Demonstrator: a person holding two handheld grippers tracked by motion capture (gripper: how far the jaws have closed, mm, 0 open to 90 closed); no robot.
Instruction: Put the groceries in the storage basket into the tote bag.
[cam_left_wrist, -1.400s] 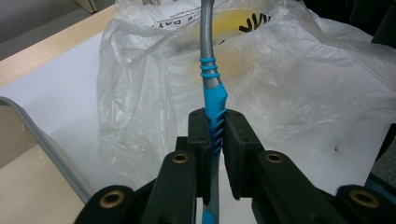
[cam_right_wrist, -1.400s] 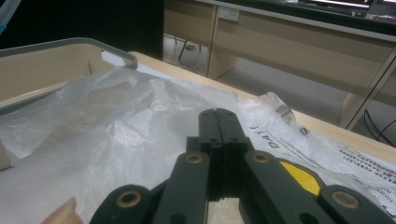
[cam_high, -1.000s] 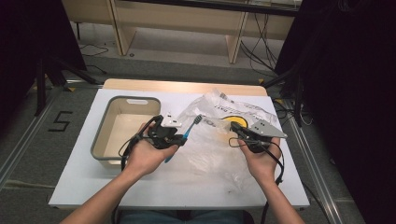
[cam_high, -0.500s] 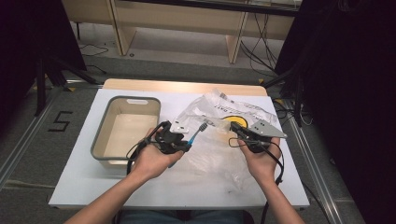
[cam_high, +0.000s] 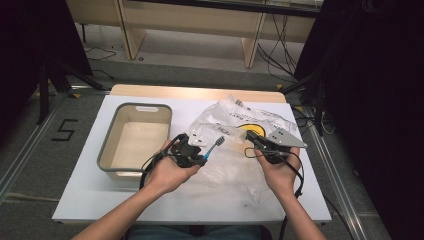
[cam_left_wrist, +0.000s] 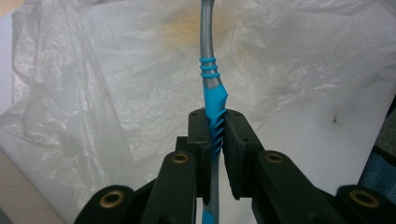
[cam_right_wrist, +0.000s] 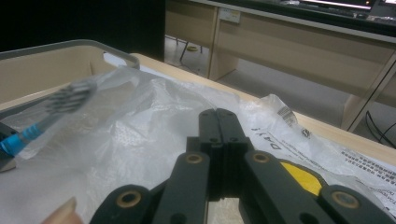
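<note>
Left claw (cam_left_wrist: 215, 133) is clamped on a blue toothbrush (cam_left_wrist: 213, 100), right claw (cam_right_wrist: 223, 122) pinched shut over the plastic bag (cam_high: 235, 150); bag print's too small to read, floor says "5" (cam_high: 64, 131).

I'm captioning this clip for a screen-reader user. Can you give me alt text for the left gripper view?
The left gripper clamps the ribbed blue grip of a toothbrush, whose grey neck runs up and away from the camera. Behind it a crinkled clear plastic bag lies on the white table.
</note>
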